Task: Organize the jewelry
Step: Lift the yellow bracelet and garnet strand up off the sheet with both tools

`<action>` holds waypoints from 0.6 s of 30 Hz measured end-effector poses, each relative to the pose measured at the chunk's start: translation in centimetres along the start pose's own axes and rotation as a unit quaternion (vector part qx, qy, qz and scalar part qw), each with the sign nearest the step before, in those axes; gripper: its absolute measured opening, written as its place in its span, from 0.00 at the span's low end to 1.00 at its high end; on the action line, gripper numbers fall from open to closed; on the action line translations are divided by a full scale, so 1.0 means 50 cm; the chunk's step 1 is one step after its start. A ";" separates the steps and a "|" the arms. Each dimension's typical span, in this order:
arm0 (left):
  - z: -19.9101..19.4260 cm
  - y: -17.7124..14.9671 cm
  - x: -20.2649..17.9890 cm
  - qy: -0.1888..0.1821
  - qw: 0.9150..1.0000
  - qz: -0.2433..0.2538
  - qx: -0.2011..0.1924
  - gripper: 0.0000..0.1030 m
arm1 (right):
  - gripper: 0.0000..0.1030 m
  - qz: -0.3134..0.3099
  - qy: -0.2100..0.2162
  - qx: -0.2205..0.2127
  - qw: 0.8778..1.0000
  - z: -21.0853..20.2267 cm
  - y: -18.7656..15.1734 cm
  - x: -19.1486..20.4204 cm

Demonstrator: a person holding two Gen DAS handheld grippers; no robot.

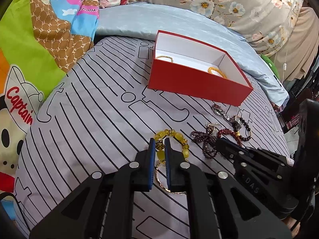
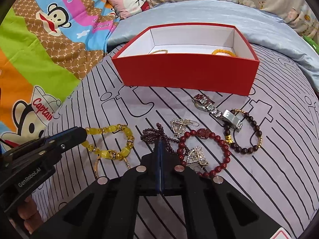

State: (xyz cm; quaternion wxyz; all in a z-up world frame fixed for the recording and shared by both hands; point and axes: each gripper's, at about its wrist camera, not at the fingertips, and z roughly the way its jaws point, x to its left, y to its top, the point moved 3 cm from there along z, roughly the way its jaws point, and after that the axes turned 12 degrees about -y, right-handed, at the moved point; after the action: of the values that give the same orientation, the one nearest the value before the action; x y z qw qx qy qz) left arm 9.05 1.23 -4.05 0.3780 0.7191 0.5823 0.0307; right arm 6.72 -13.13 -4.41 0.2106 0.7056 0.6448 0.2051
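— What is the setting?
— A bed, covered by a grey sheet (image 1: 95, 119) printed with black lines.
— And around it?
— A bright cartoon-monkey quilt (image 2: 39, 49) on the left, a pale blue pillow (image 1: 139, 20) behind, a floral bedspread (image 1: 239, 2) beyond it, and a pink bunny cushion (image 2: 129, 2) between them.

You can read "Captain" in red on the cartoon monkey's white hat on the colourful quilt (image 1: 19, 103), at its lower left edge in both views. "Frank" sits on a pink stripe of that quilt, partly cut off. "GenRobot.AI" is printed on the left gripper (image 2: 83, 134) body. "DAS" is embossed on the right gripper (image 1: 218, 141) body; the rest is unreadable.
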 end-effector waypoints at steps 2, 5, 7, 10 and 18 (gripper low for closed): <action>-0.001 -0.002 -0.001 -0.001 1.000 -0.001 0.000 0.08 | 0.00 0.010 0.003 -0.006 1.000 -0.014 -0.001 -0.011; -0.003 -0.003 -0.004 0.000 1.000 0.002 0.000 0.08 | 0.00 0.016 0.005 -0.013 1.000 -0.033 0.001 -0.021; -0.003 -0.003 -0.006 -0.001 1.000 0.002 0.000 0.08 | 0.00 0.015 0.009 -0.017 1.000 -0.040 0.002 -0.023; 0.000 -0.004 -0.007 0.000 1.000 0.002 0.002 0.08 | 0.18 0.003 0.005 -0.013 1.000 -0.036 0.001 -0.019; 0.005 -0.013 -0.003 0.003 1.000 -0.001 0.008 0.08 | 0.23 -0.017 -0.003 0.011 1.000 0.013 -0.006 0.011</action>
State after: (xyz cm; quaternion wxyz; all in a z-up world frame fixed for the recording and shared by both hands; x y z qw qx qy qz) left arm 8.59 0.99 -4.57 0.3704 0.7214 0.5845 0.0273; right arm 6.89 -12.59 -5.13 0.2082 0.6975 0.6582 0.1919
